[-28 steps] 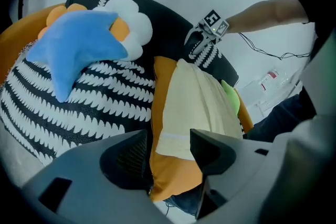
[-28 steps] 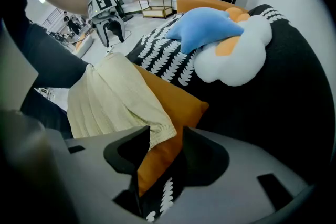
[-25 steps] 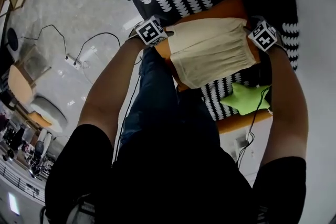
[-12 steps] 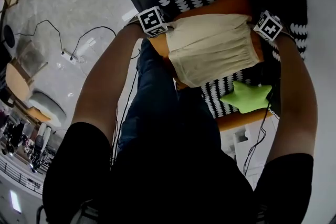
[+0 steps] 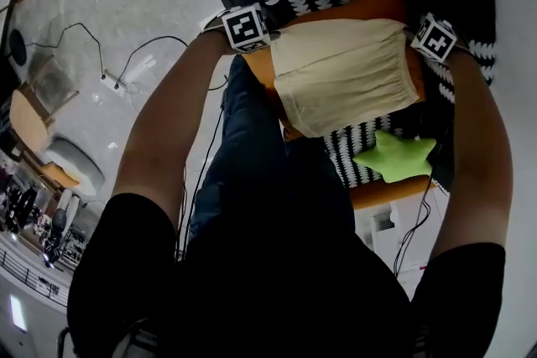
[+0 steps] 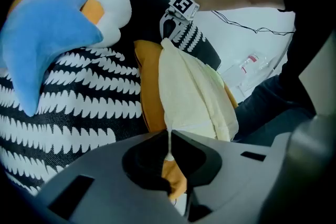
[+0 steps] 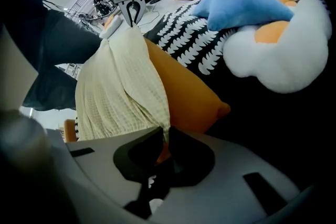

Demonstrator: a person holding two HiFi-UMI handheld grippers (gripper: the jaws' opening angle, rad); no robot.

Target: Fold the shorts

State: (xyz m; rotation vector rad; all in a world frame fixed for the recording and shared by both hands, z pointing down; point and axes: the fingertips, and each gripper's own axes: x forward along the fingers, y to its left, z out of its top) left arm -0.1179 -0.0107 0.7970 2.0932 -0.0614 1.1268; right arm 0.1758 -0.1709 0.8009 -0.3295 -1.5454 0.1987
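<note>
Orange cushion (image 5: 369,6) bears shorts (image 5: 344,80); left tongs (image 6: 168,139) at 9 o'clock, right tongs (image 7: 163,136) at 3, just closed, pinch its corners: lift both evenly, edge taut

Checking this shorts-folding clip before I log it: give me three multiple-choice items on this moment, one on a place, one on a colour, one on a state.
1. What do the shorts lie on?
A a metal tray
B the orange cushion
C a wooden table

2. What colour is the star-shaped plush toy?
A green
B red
C purple

3. How do the left gripper and right gripper stand?
A both open, clear of fabric
B only the left shut
C both shut on the shorts

Answers:
1 B: the cushion shows under the shorts' edges in all three views.
2 A: the head view shows it bright green.
3 C: in each gripper view the jaws, which have just been closing, pinch a corner of the fabric.
</note>
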